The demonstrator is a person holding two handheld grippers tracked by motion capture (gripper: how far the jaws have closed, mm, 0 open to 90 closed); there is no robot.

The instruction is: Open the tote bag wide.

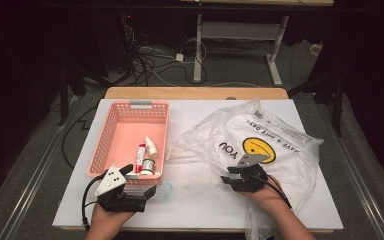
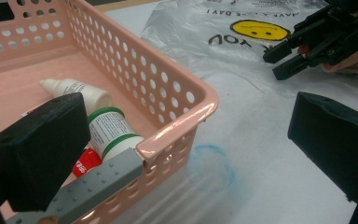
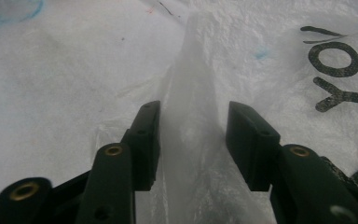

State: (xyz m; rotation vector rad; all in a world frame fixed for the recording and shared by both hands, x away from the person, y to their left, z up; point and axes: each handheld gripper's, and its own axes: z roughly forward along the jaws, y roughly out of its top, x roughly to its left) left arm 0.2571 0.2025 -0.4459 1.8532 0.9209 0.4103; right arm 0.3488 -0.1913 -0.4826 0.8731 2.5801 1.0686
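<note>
Lying crumpled on the bench's [image 1: 195,200] right half, the plastic bag [image 1: 260,137] has a raised fold between the right tool's [image 3: 193,135] half-closed jaws, not visibly pinched. The left tool [image 2: 186,140] stands wide, straddling the pink basket's [image 2: 177,93] near corner.

Dark room, grey floor [image 1: 40,165], tangled cables [image 1: 145,62], white desk frame [image 1: 240,35] behind.

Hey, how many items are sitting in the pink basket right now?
3, all in the basket's near right corner: a white dropper bottle, a green-banded white bottle beside it, and a red-capped tube under that. The left claw may hide more.
</note>
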